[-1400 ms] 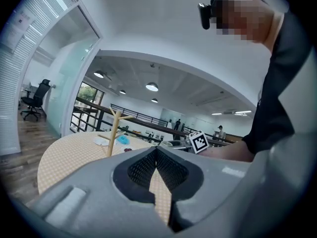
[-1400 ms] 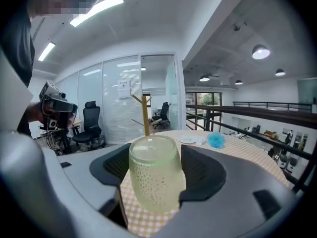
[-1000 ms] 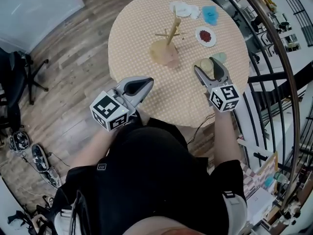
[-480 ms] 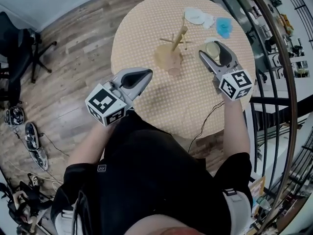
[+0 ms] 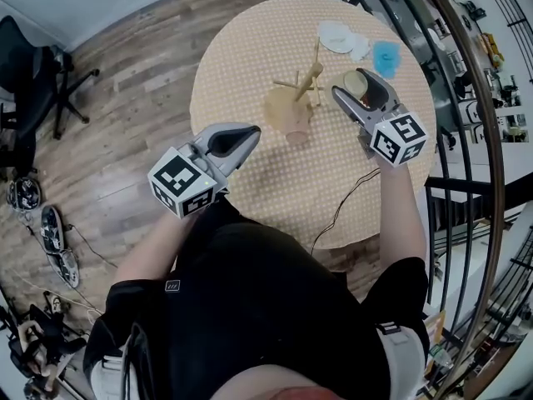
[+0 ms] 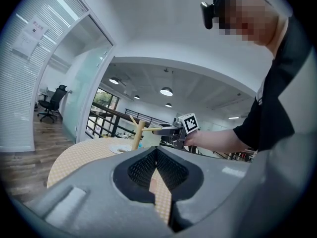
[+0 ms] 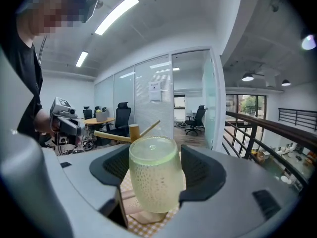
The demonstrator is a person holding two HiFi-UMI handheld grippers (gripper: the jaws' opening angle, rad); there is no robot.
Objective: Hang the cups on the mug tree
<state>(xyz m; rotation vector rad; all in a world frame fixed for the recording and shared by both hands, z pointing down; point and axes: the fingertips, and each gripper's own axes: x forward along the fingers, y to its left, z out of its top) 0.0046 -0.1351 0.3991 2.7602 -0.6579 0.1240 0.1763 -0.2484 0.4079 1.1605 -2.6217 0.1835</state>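
Observation:
A wooden mug tree [image 5: 305, 82] stands on the round checked table [image 5: 250, 48], its pegs bare. My right gripper [image 5: 356, 87] hovers just right of it, shut on a pale green dimpled cup [image 5: 358, 82]. In the right gripper view the cup [image 7: 153, 175] fills the gap between the jaws, with the mug tree [image 7: 132, 131] close behind it. A blue cup [image 5: 385, 57] lies at the table's far right. My left gripper [image 5: 246, 133] is at the table's near left edge, shut and empty; its pads [image 6: 148, 165] meet, with the mug tree [image 6: 137, 134] beyond them.
White items [image 5: 340, 36] lie on the table behind the tree. A cable [image 5: 341, 202] hangs over the near edge. A curved railing [image 5: 479, 123] runs along the right. An office chair [image 5: 42, 82] stands on the wooden floor at left.
My right gripper has carried the green cup up the table, closer to the mug tree. The left gripper has stayed near the table's front edge. The head view has shifted.

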